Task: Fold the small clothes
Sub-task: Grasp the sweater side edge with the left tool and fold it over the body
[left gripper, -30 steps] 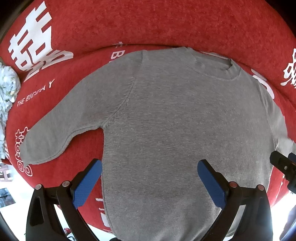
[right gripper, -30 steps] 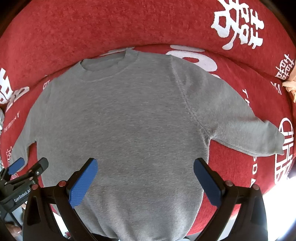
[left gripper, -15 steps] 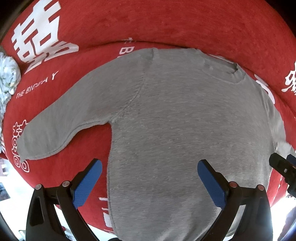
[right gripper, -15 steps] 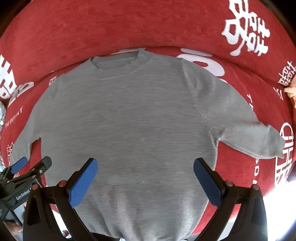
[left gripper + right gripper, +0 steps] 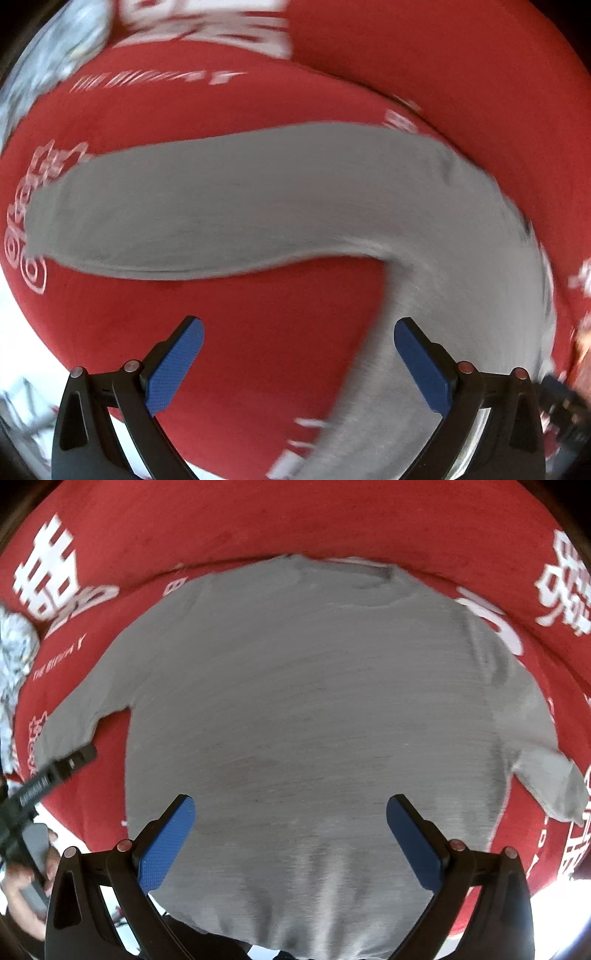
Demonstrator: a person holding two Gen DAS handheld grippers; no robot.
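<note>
The grey sweater (image 5: 314, 720) lies flat, unfolded, on the red cushion (image 5: 295, 520), both claws wide and empty — left claw (image 5: 299, 365) over the left sleeve (image 5: 184, 210), right claw (image 5: 291, 838) above the hem — so next, probably, is pinching that sleeve inward.

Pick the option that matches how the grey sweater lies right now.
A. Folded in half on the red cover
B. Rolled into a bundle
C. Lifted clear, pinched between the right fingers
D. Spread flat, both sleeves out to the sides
D: in the right wrist view the grey sweater lies flat on the red cover, one sleeve out to each side, while the right gripper is open and empty.
</note>
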